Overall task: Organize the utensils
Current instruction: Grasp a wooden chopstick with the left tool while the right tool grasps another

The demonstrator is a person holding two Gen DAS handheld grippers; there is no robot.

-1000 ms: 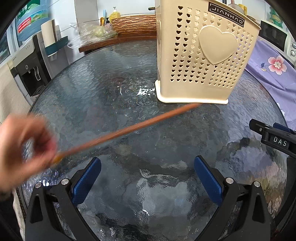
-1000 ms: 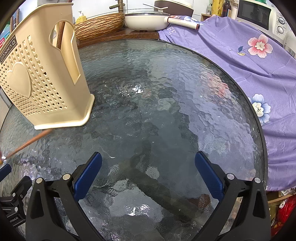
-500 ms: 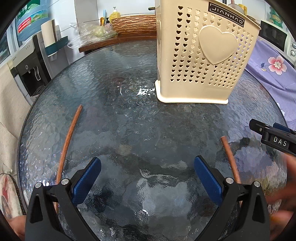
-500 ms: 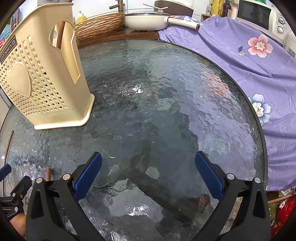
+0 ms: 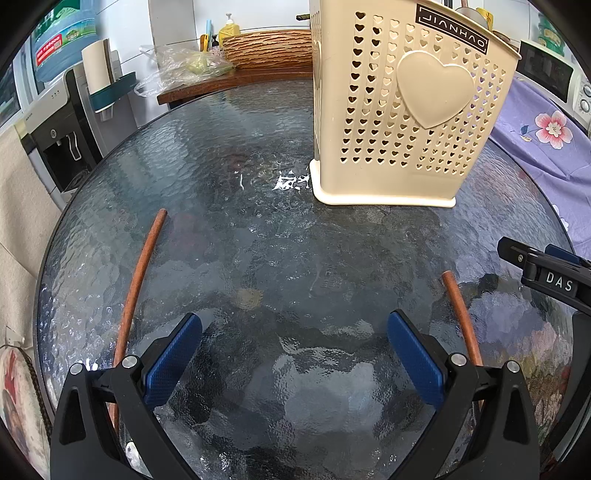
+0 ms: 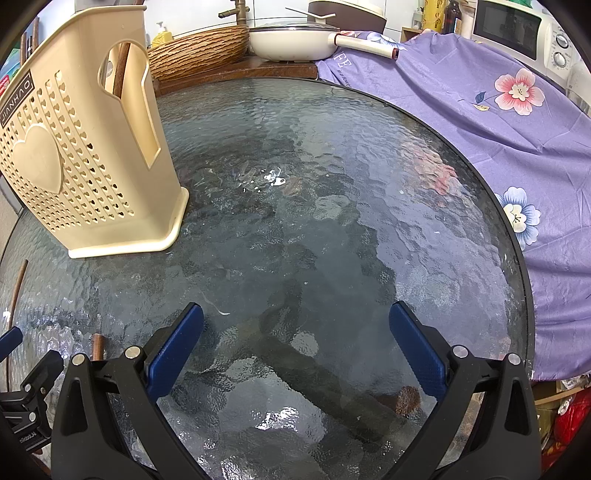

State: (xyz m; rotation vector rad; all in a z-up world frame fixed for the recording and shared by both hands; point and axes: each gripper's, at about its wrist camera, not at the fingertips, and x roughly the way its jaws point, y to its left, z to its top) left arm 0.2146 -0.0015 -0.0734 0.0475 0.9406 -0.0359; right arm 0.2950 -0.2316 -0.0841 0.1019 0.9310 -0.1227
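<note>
A cream perforated utensil holder (image 5: 402,110) with a heart on its side stands on the round glass table (image 5: 258,258); it also shows in the right wrist view (image 6: 85,155), with a brown stick inside it (image 6: 120,74). Two brown wooden chopsticks lie flat on the glass: one left of my left gripper (image 5: 138,280), one right of it (image 5: 461,317). The right wrist view shows both at its left edge, the far one (image 6: 16,291) and the end of the near one (image 6: 98,345). My left gripper (image 5: 293,354) is open and empty. My right gripper (image 6: 295,350) is open and empty, away from the chopsticks.
A purple flowered cloth (image 6: 498,122) covers the right side past the table edge. A woven basket (image 5: 269,48), a white pan (image 6: 291,40) and a microwave (image 6: 517,29) stand on the counter behind. A water dispenser (image 5: 59,125) stands at the left.
A hand held one chopstick across the table a second ago. It is gone now, and two chopsticks lie still on the glass either side of my left gripper. Neither gripper has moved.
</note>
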